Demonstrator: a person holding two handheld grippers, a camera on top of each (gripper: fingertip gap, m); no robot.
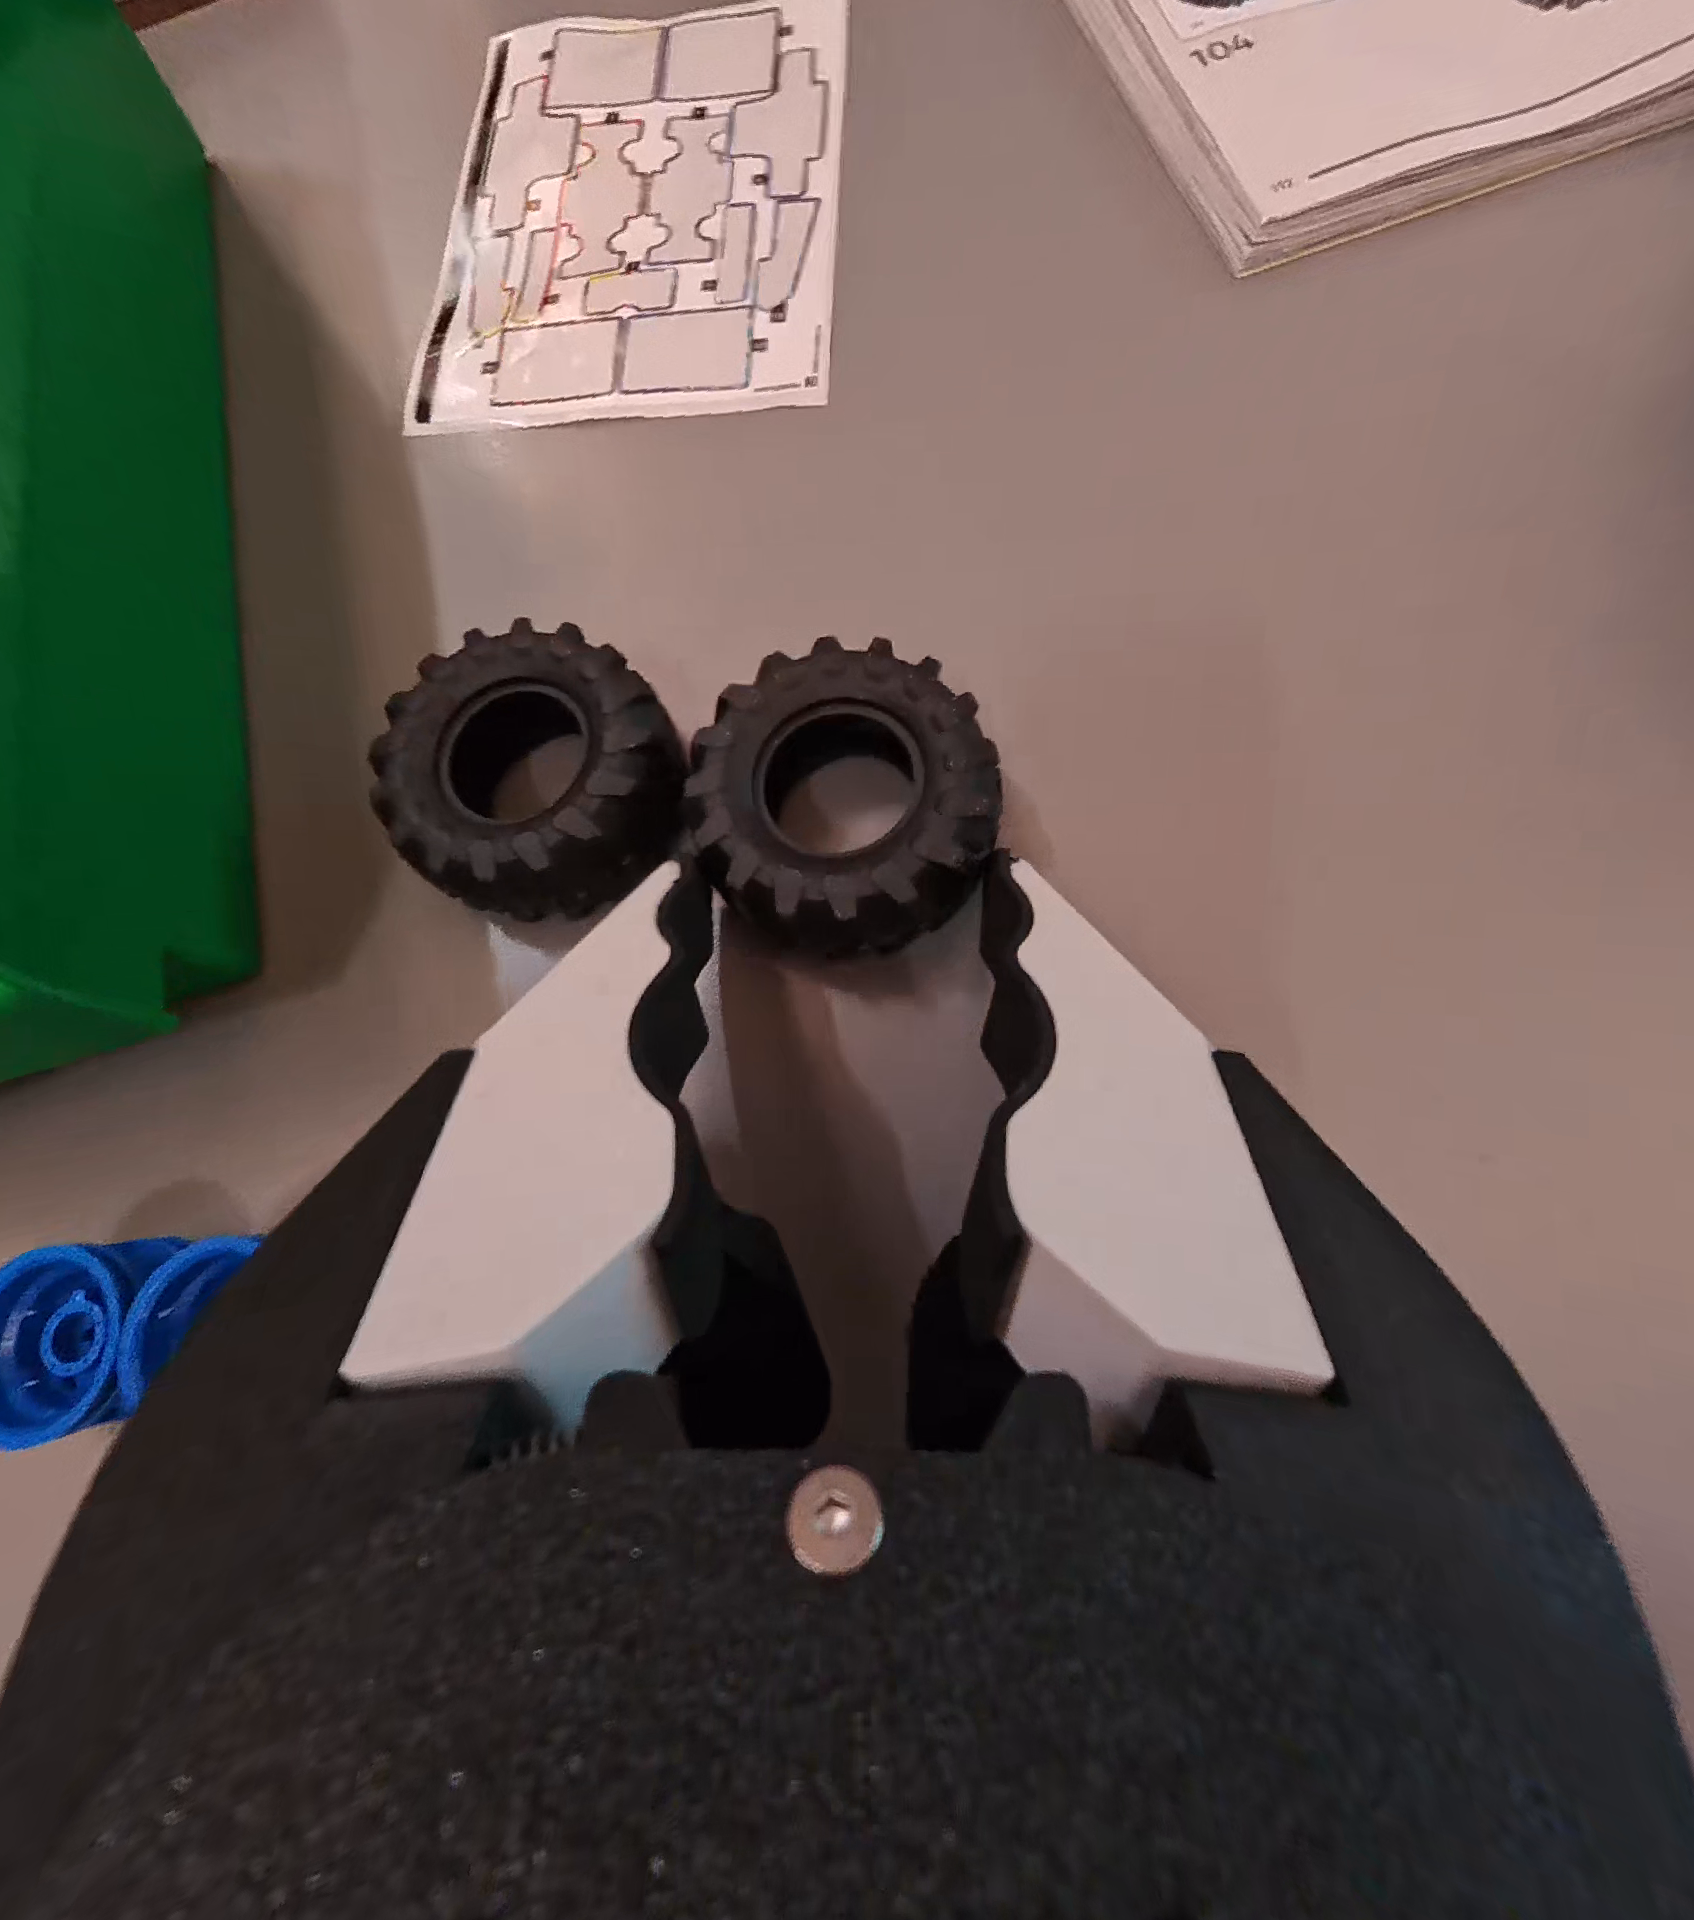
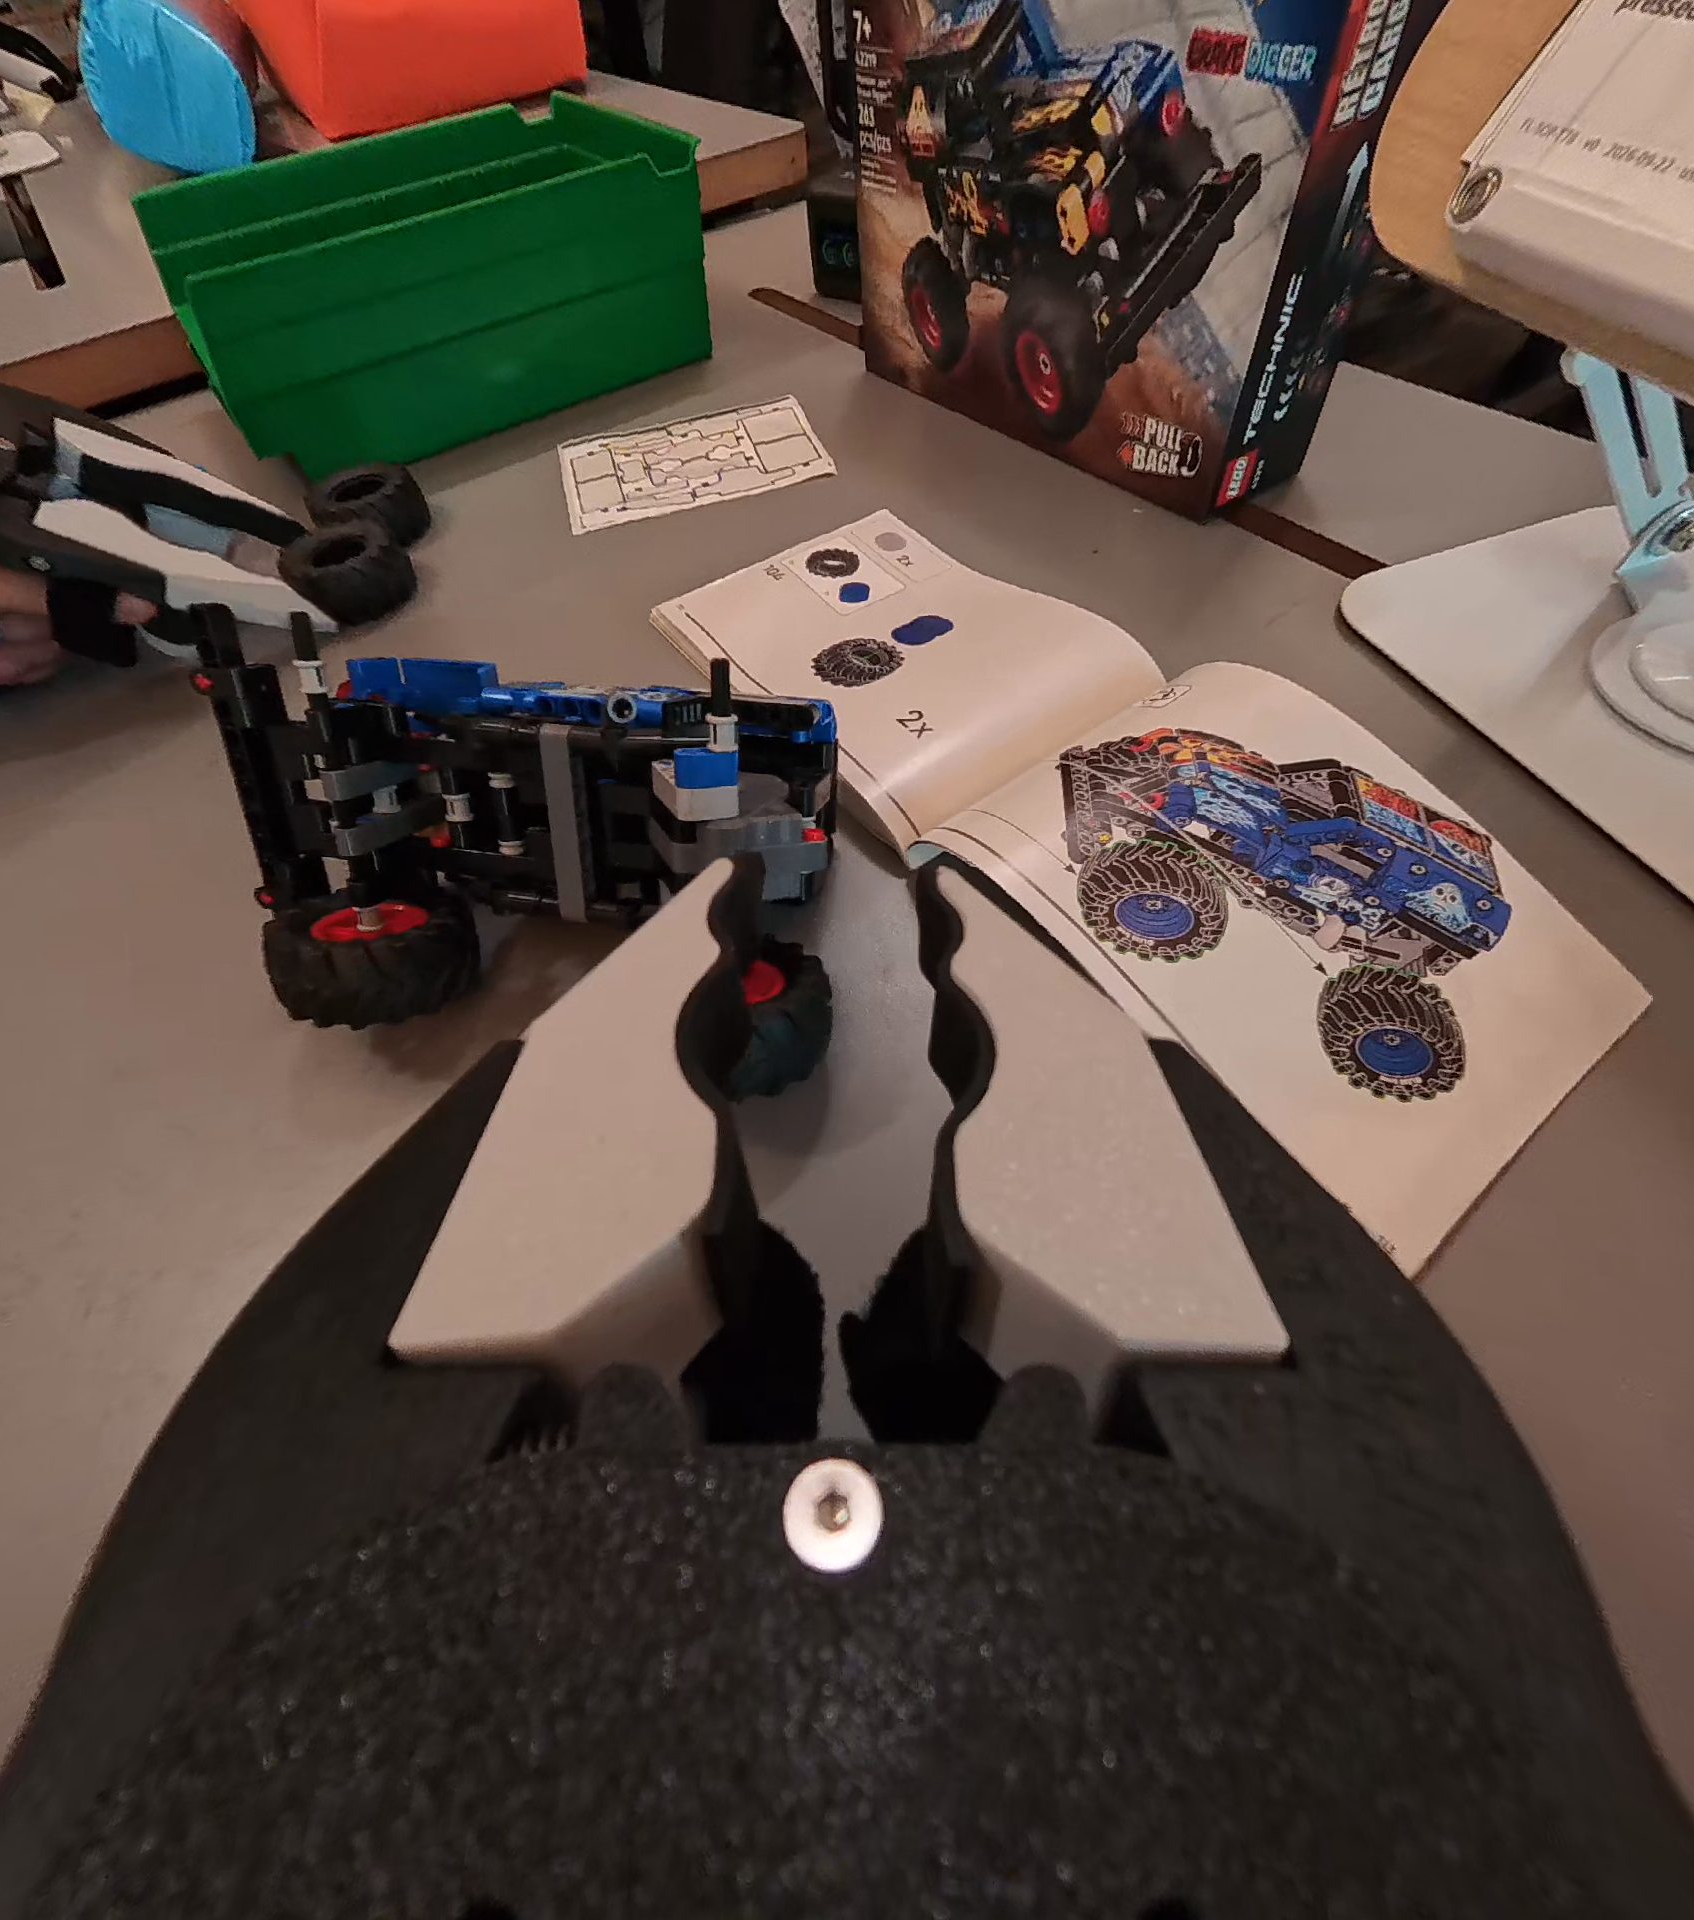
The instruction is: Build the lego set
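- Left gripper (image 1: 843, 883), jaws apart, straddles one tire (image 1: 843, 800); a second tire (image 1: 523, 769) touches it, green bin (image 1: 53, 520) nearby.
- Right gripper (image 2: 827, 883), jaws apart, hangs over a red-hubbed wheel (image 2: 770, 1013) beside the tipped truck (image 2: 531, 790) and open booklet (image 2: 1186, 831).

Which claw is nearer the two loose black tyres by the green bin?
Left. The left claw is open with its tips at the nearer tyre. The right claw hovers open over by the toppled truck, well away from the tyres.
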